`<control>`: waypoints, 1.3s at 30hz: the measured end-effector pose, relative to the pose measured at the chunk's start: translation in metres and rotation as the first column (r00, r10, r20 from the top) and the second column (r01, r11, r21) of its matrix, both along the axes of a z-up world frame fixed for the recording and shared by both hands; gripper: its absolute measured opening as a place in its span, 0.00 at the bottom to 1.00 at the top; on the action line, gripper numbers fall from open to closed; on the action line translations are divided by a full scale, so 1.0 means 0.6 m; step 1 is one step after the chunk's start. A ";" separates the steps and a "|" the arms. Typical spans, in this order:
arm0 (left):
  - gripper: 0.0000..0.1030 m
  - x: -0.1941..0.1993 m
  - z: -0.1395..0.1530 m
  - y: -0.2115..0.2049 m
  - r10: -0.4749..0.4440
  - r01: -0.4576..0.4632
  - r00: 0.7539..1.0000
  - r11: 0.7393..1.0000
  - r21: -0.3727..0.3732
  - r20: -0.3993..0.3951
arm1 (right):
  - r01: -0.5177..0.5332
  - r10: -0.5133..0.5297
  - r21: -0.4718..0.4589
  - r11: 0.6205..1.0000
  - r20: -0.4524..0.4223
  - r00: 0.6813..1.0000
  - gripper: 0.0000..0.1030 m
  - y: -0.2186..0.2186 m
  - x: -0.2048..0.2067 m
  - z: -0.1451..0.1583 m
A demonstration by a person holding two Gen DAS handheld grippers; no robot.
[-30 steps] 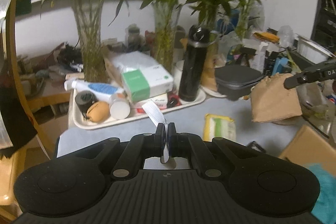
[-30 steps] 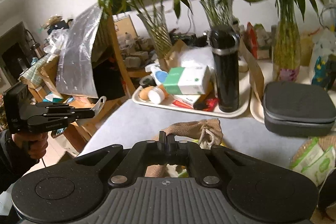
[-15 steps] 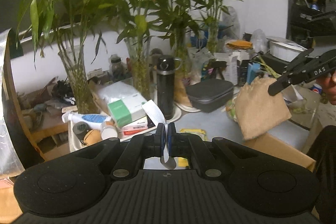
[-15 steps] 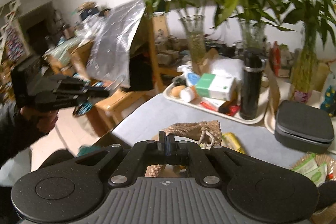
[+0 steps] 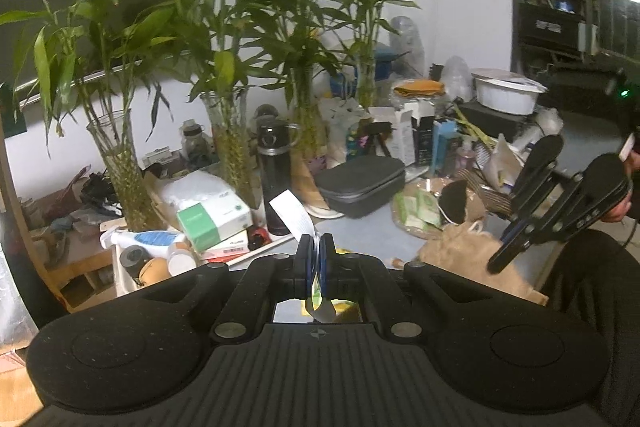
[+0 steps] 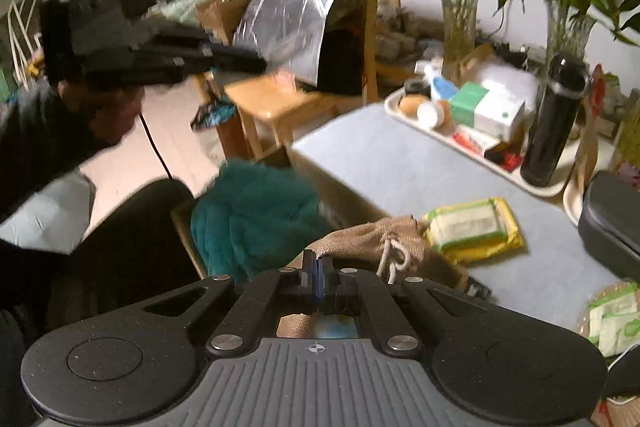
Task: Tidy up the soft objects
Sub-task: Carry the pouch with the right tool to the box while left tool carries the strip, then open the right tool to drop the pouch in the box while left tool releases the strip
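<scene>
The left gripper [image 5: 316,259] has its jaws clamped on a white ribbon strip [image 5: 294,213] slanting up and to the left. The right gripper [image 6: 316,273] has its jaws pinched on the rim of a burlap drawstring pouch [image 6: 384,241], held over the near edge of the grey surface [image 6: 392,171], beside a teal fluffy cloth [image 6: 252,215]. A yellow wipes pack [image 6: 474,227] lies flat just beyond. Farther back, a cream tray [image 6: 532,185] carries a black flask [image 6: 554,123] and a green-and-white box [image 6: 486,107], before bamboo in glass vases [image 5: 120,163].

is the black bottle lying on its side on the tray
No, the black bottle stands upright on the tray.
</scene>
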State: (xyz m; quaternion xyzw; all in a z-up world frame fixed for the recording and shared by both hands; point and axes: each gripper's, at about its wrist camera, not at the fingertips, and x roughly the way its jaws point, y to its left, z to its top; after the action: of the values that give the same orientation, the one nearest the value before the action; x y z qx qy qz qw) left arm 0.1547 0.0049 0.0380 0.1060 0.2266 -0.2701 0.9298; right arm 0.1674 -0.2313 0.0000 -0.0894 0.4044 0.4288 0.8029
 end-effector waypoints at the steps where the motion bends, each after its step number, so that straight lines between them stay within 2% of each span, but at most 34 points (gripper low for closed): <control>1: 0.04 -0.004 0.001 -0.003 -0.004 0.004 1.000 1.000 0.003 0.001 | 0.001 -0.001 -0.006 1.000 -0.014 1.000 0.03 0.003 0.000 -0.006; 7: 0.04 -0.024 0.011 -0.010 -0.024 0.024 1.000 1.000 0.010 0.012 | -0.053 0.051 -0.057 0.997 -0.024 0.998 0.03 0.027 -0.028 -0.021; 11: 0.04 -0.036 0.016 -0.017 -0.040 0.040 0.999 0.999 0.017 0.017 | -0.059 0.058 -0.046 0.997 -0.027 0.998 0.03 0.025 -0.038 -0.017; 13: 0.04 -0.041 0.017 -0.020 -0.048 0.048 0.999 0.999 0.020 0.018 | -0.045 0.043 -0.059 0.997 -0.027 0.999 0.03 0.024 -0.036 -0.019; 16: 0.04 -0.045 0.016 -0.029 -0.058 0.057 0.998 0.998 0.024 0.011 | 0.032 -0.034 -0.104 0.994 -0.020 0.999 0.07 0.021 -0.028 -0.026; 17: 0.04 -0.047 0.016 -0.033 -0.061 0.060 0.998 0.998 0.028 0.009 | 0.052 -0.055 -0.112 0.992 -0.022 0.998 0.15 0.019 -0.025 -0.029; 18: 0.04 -0.048 0.015 -0.037 -0.064 0.064 0.998 0.997 0.031 0.007 | 0.075 -0.078 -0.117 0.990 -0.016 0.997 0.34 0.016 -0.024 -0.030; 19: 0.04 -0.050 0.014 -0.040 -0.069 0.068 0.998 0.997 0.033 0.004 | 0.094 -0.096 -0.118 0.989 -0.006 0.995 0.46 0.013 -0.025 -0.030; 20: 0.04 -0.052 0.014 -0.044 -0.075 0.075 0.997 0.997 0.036 0.001 | 0.109 -0.108 -0.116 0.987 0.009 0.994 0.71 0.009 -0.029 -0.029; 21: 0.04 -0.054 0.014 -0.047 -0.079 0.079 0.997 0.996 0.039 -0.001 | 0.118 -0.115 -0.109 0.987 0.026 0.993 0.83 0.006 -0.033 -0.027; 27: 0.04 -0.059 0.010 -0.063 -0.104 0.106 0.994 0.993 0.049 -0.029 | 0.142 -0.130 -0.120 0.983 0.107 0.986 0.94 -0.002 -0.060 -0.012; 32: 0.04 -0.059 -0.001 -0.086 -0.127 0.132 0.989 0.990 0.057 -0.080 | 0.233 -0.213 -0.123 0.965 0.161 0.964 0.94 -0.011 -0.076 0.003; 39: 0.04 -0.040 -0.026 -0.128 -0.143 0.153 0.969 0.987 0.037 -0.203 | 0.314 -0.290 -0.106 0.943 0.197 0.937 0.95 -0.023 -0.083 0.014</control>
State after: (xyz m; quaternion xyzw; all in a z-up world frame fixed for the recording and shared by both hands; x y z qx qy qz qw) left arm 0.1307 -0.0720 0.0225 0.1196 0.3172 -0.3420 0.8764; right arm 0.1178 -0.2451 0.0083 -0.1187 0.3682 0.2618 0.8842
